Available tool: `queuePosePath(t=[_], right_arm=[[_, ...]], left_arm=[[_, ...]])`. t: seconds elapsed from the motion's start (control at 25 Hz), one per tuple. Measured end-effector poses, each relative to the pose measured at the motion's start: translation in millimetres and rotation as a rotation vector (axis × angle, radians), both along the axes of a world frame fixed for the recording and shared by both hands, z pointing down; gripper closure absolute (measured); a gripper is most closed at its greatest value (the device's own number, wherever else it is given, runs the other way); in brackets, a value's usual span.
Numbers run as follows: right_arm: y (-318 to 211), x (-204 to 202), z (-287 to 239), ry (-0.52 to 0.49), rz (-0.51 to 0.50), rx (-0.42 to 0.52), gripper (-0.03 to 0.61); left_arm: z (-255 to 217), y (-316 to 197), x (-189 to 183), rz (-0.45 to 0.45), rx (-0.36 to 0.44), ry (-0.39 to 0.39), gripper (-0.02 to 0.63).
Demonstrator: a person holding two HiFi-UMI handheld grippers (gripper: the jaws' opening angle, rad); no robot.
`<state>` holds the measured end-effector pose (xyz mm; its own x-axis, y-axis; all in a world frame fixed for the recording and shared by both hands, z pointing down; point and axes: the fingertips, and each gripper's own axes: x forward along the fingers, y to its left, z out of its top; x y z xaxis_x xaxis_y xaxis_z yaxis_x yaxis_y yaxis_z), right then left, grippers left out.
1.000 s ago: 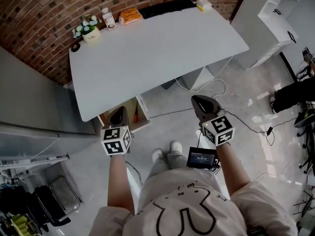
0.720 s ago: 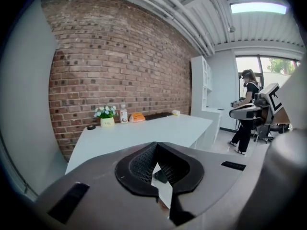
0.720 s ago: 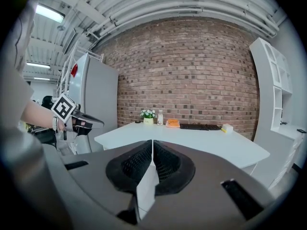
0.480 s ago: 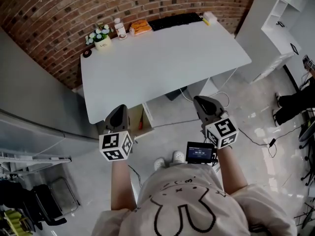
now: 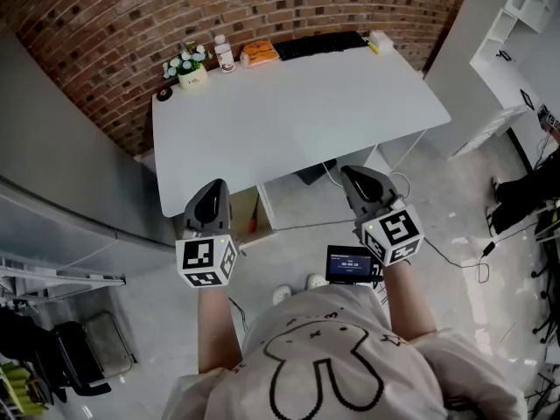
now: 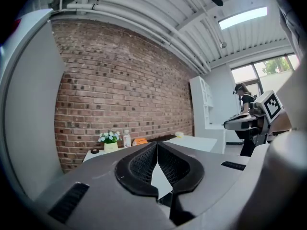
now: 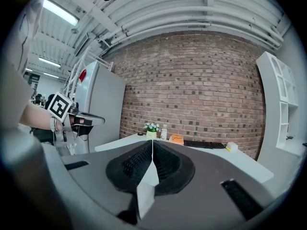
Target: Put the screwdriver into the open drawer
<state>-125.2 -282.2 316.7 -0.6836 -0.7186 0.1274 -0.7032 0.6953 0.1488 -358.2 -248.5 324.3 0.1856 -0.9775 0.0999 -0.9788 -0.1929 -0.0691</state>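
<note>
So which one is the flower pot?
Find the big white table against the brick wall. In the row along its back edge, the flower pot sits near the left end, beside a white bottle. Only it has white flowers.

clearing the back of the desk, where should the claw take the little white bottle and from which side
Take the bottle round its body, below the cap, coming in level from the desk's open front edge. It stands upright close to the brick wall, with the flower pot on one side and an orange item on the other, so the front looks freest.
</note>
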Motion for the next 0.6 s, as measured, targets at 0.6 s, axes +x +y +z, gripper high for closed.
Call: queuePosePath(t=[0.6], right_arm=[[2.2,-13.6,-15.3,-0.013,-0.009,0.053,0.558]], left_arm=[[-16.6,1.5,-5.2,-0.017,0.054,-0.012,0.600]])
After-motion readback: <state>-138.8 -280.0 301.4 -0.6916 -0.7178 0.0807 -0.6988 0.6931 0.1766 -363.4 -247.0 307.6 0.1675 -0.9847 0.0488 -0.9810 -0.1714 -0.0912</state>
